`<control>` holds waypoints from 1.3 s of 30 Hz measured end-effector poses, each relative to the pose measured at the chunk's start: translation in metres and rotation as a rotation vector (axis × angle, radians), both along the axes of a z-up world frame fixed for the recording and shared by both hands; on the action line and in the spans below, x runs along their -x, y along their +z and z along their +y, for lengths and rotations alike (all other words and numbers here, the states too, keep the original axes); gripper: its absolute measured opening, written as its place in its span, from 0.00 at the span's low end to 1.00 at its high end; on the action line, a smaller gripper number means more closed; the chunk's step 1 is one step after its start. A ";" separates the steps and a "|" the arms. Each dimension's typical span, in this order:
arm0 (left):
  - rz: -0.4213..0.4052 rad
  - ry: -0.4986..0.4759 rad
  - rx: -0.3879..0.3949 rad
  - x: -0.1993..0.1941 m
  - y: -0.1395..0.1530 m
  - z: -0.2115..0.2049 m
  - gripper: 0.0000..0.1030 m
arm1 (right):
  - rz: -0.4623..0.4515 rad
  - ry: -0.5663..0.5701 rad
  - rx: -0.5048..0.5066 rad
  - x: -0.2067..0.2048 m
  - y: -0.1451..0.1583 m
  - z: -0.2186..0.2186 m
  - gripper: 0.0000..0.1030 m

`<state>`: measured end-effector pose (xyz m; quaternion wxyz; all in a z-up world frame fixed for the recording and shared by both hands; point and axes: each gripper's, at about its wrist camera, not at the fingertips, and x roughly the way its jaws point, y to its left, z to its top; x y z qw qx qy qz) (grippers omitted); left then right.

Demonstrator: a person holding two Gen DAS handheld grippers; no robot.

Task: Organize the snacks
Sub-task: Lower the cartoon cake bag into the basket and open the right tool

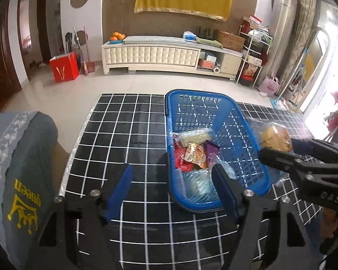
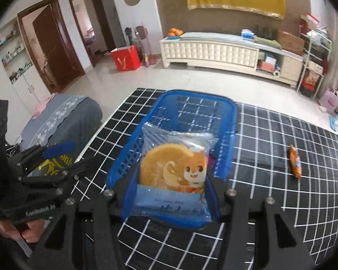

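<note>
Above the blue basket [image 2: 133,157] on the bench [image 2: 281,135], right tool [image 2: 172,193] is clamping a cake packet [image 2: 175,168]: light, slippery film, crushable cake, so gripping its lower sealed edge; left tool [image 1: 171,189] is hanging apart, empty

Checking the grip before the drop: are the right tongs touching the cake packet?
Touching. The right wrist view shows the right tongs with a pad pressed against each side of the cake packet, above the blue basket.
</note>
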<state>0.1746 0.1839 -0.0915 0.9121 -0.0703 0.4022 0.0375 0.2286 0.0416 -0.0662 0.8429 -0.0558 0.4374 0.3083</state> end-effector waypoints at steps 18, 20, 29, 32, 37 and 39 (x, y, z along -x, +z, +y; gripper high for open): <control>0.076 0.027 0.059 -0.003 -0.045 0.029 0.74 | 0.165 0.040 0.107 -0.024 -0.059 0.043 0.57; 0.082 0.020 0.060 -0.003 -0.048 0.030 0.74 | 0.181 0.039 0.117 -0.025 -0.063 0.044 0.57; 0.092 0.026 0.054 -0.001 -0.047 0.027 0.74 | 0.207 0.084 0.129 -0.021 -0.071 0.049 0.61; 0.094 0.029 0.045 0.003 -0.045 0.024 0.74 | 0.198 0.094 0.108 -0.017 -0.068 0.045 0.75; 0.089 0.023 0.031 0.008 -0.035 0.013 0.74 | 0.184 0.093 0.072 -0.010 -0.053 0.025 0.82; 0.084 0.017 0.024 0.009 -0.029 0.005 0.74 | 0.181 0.088 0.056 -0.009 -0.047 0.016 0.82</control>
